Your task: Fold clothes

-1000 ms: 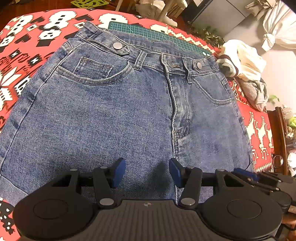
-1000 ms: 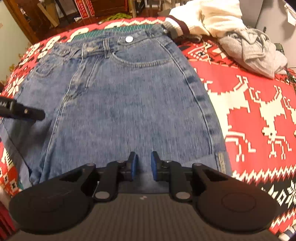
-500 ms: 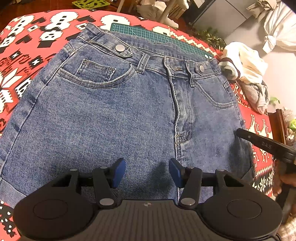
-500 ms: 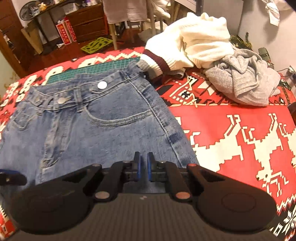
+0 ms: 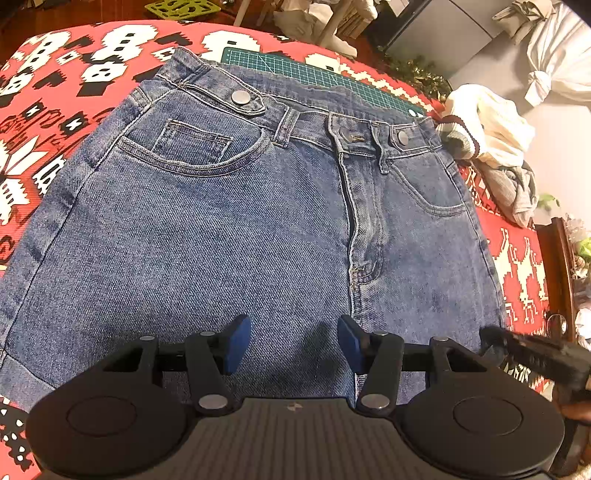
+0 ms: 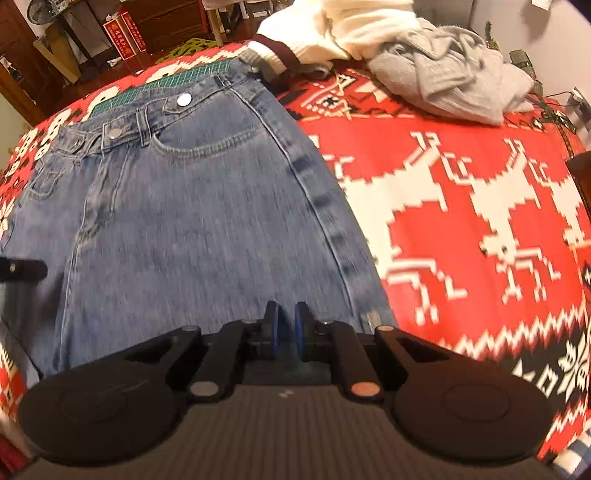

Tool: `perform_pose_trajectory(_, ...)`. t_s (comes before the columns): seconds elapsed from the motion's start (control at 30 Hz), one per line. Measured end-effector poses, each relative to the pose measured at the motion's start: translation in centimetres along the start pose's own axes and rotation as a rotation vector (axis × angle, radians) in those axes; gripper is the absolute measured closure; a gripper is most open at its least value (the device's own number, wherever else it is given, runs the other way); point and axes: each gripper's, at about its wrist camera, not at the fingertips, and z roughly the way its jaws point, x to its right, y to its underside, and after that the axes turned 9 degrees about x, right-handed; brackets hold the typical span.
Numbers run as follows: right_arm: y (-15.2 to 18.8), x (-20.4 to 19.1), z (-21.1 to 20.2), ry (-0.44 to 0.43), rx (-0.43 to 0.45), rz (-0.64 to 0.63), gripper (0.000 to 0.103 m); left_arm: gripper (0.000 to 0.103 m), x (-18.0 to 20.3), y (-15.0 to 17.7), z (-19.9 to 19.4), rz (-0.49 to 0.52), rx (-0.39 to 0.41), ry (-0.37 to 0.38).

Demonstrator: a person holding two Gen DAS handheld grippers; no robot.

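Since last look: your right gripper dropped back toward the hem, so the pile of tops looks farther off; your left gripper barely budged.
Denim shorts: flat, front side up, on the red-and-white patterned blanket, waistband at 12 o'clock in both wrist views, hem at 6.
Left gripper: released, blue pads wide apart, over the hem close to the fly seam, nothing between them.
Right gripper: nearly clenched, only a slim gap between its pads, above the hem by the side seam. Can't tell if any denim is pinched.
Green cutting mat: pokes out from under the waistband at 12.
Cream sweater: bunched at 1 o'clock in the right view, its cuff touching the waistband corner.
Grey garment: crumpled beside the sweater, around 2 o'clock.
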Motion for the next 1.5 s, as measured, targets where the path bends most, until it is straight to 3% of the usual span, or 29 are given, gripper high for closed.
perform_pose_trajectory(0.2, -0.1, 0.9, -1.2, -0.022, 0.010, 0.039, 0.093, 0.052, 0.0, 0.0, 0.0, -0.003, 0.001, -0.003)
perform_pose_trajectory(0.5, -5.8, 0.4, 0.6, -0.013, 0.123, 0.070, 0.092, 0.052, -0.5, -0.3, -0.1, -0.013, 0.019, -0.007)
perform_pose_trajectory(0.83, -11.7, -1.1, 5.4, 0.001, 0.216, 0.099, 0.092, 0.060, -1.9, -1.7, -1.7, -0.054, 0.149, -0.020)
perform_pose_trajectory(0.97, -13.5, -1.5, 7.1, 0.001, 0.223, 0.130, 0.093, 0.071, -2.6, -2.3, -2.2, -0.045, 0.198, -0.085)
perform_pose_trajectory(1.07, -14.4, -1.6, 8.4, 0.000, 0.219, 0.148, 0.093, 0.071, -3.4, -2.8, -2.0, -0.055, 0.207, -0.116)
perform_pose_trajectory(1.27, -14.3, -0.8, 9.3, 0.020, 0.166, 0.187, 0.093, 0.071, -4.0, -3.0, -1.5, -0.063, 0.204, -0.148)
perform_pose_trajectory(1.5, -11.8, 1.0, 7.5, 0.013, 0.123, 0.219, 0.093, 0.071, -4.0, -3.0, -1.8, -0.047, 0.210, -0.189)
